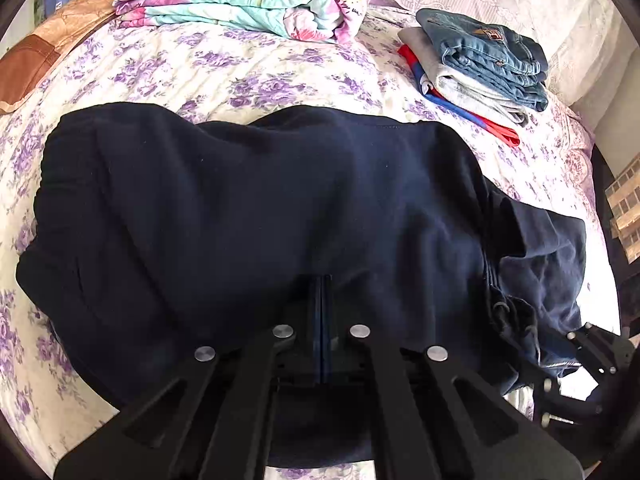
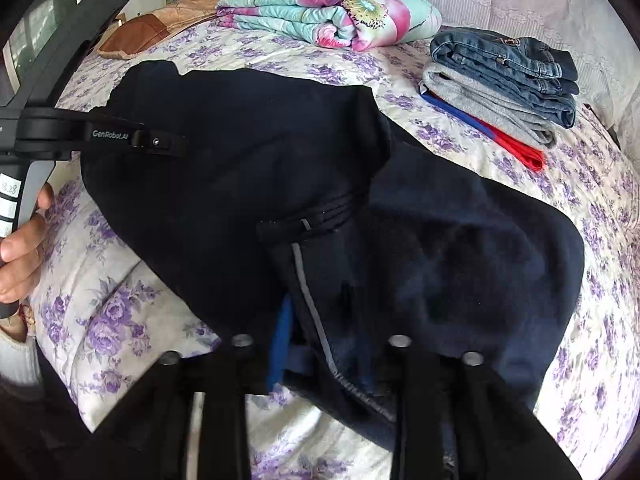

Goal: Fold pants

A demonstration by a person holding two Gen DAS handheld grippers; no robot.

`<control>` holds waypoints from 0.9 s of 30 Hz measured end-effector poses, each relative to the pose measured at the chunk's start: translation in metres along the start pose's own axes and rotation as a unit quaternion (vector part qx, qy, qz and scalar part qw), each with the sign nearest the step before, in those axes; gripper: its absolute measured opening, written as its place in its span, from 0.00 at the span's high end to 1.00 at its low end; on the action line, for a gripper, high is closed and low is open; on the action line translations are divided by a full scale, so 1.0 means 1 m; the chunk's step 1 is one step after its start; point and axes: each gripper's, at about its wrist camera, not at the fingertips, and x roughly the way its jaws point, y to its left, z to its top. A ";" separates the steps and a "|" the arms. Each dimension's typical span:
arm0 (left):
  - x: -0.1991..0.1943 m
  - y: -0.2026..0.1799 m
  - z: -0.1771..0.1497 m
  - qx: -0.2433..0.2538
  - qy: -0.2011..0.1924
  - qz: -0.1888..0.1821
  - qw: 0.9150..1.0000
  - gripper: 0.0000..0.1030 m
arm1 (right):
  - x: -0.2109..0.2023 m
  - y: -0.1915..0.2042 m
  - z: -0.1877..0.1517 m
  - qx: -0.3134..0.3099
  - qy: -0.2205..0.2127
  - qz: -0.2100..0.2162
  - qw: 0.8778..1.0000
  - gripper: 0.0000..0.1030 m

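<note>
Left gripper point(image 1: 322, 312): jaws together, pressed flat against each other with dark cloth bunched round them; clamped on the pants point(image 1: 256, 208), it seemed. Right gripper point(image 2: 320, 344): fingertips hidden under navy cloth, one blue pad point(image 2: 280, 344) showing at the left of the fold; jaws looked apart, with fabric lying between them, grip not clear.

Pants lay spread across the near half of the bed point(image 1: 224, 76), dark navy, partly doubled over. In the right wrist view one layer was folded back over another, a grey stripe point(image 2: 310, 304) running down the lower layer toward the camera. In the left wrist view the right end of the pants was rumpled in loose folds, just beside the right gripper's frame at the edge.

The left gripper's body point(image 2: 100, 136) reached in from the left in the right wrist view, held by a bare hand point(image 2: 22, 256).

Farther back on the right: a stack of clothes point(image 1: 480, 68), jeans on top, grey below, red and blue lowest. At the far side: a folded floral quilt point(image 1: 248, 0), and left of it a brown pillow point(image 1: 52, 44).
</note>
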 end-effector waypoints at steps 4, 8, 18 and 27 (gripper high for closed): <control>0.002 0.005 0.004 -0.004 0.006 -0.022 1.000 1.00 | -0.030 -0.016 0.005 0.061 0.014 0.094 0.994 0.36; 0.003 0.009 0.003 -0.013 0.006 -0.040 0.999 1.00 | -0.053 -0.029 0.013 0.082 -0.058 0.049 0.994 0.57; -0.012 0.018 0.003 -0.025 0.002 -0.078 0.997 0.99 | -0.018 -0.033 0.033 0.109 -0.002 0.086 0.990 0.84; -0.135 0.107 -0.039 -0.113 -0.124 0.014 0.986 0.21 | 0.053 -0.083 0.060 0.169 -0.028 -0.041 0.984 0.83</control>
